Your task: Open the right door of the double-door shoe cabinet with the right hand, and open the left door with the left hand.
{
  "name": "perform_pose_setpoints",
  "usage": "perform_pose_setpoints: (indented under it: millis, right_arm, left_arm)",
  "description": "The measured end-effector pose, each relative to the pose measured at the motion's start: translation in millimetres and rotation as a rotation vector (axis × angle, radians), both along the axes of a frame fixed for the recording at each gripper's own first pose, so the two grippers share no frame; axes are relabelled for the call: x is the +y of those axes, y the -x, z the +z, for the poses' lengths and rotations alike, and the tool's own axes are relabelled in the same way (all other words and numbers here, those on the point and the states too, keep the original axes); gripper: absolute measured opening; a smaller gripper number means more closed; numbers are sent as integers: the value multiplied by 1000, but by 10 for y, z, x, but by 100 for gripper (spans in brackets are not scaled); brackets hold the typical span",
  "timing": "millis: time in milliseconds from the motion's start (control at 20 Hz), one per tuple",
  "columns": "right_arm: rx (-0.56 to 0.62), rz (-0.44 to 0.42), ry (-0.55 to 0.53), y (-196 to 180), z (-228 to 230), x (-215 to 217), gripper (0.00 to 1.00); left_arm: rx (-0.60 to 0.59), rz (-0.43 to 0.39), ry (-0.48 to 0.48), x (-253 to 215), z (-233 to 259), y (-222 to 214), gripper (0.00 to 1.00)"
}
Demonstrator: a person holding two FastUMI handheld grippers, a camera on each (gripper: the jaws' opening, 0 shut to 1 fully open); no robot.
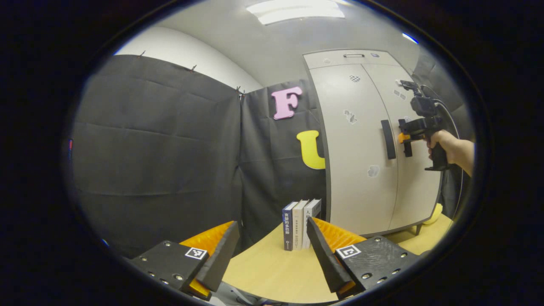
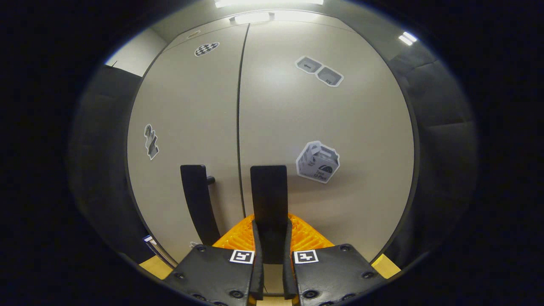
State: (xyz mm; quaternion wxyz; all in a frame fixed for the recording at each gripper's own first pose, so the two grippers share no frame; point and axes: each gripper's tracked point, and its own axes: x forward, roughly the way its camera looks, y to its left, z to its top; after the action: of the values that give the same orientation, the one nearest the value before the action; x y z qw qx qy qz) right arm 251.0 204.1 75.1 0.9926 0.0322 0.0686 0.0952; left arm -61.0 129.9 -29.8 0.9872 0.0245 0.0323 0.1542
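While the left gripper [image 1: 272, 250] waits with its fingers spread wide and holding nothing, the left gripper view places the shoe cabinet [image 1: 374, 140] on the table [image 1: 272, 272], three books [image 1: 301, 223] just left of the cabinet's base. At the cabinet's middle seam the right gripper [image 1: 403, 137] meets the door handles. In the right gripper view, the fingers clamp the right door handle [image 2: 268, 191]; a pull straight outward, swinging with the hinge, should open it. The left door handle [image 2: 197, 202] stands just beside, untouched.

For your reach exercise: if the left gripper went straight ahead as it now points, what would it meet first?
Probably the books standing on the table, just ahead between the open left gripper fingers; depth is uncertain.
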Motion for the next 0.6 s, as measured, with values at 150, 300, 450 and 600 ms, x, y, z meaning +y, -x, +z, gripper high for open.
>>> perform_pose_setpoints:
  millis: [150, 300, 450, 600]
  right_arm:
    - [10, -2, -11, 39, -1, -14, 9]
    - [33, 18, -29, 126, -10, -26, 12]
    - [39, 33, -36, 239, -10, -60, 12]
    - [46, 56, -37, 358, -14, -108, 12]
  left_arm:
    - [-16, -20, -5, -38, 46, 4, 94]
    - [-25, -33, -9, -41, 70, 17, 94]
    - [-32, -44, 6, -31, 65, 29, 94]
    - [-35, -71, 13, -90, 73, -7, 94]
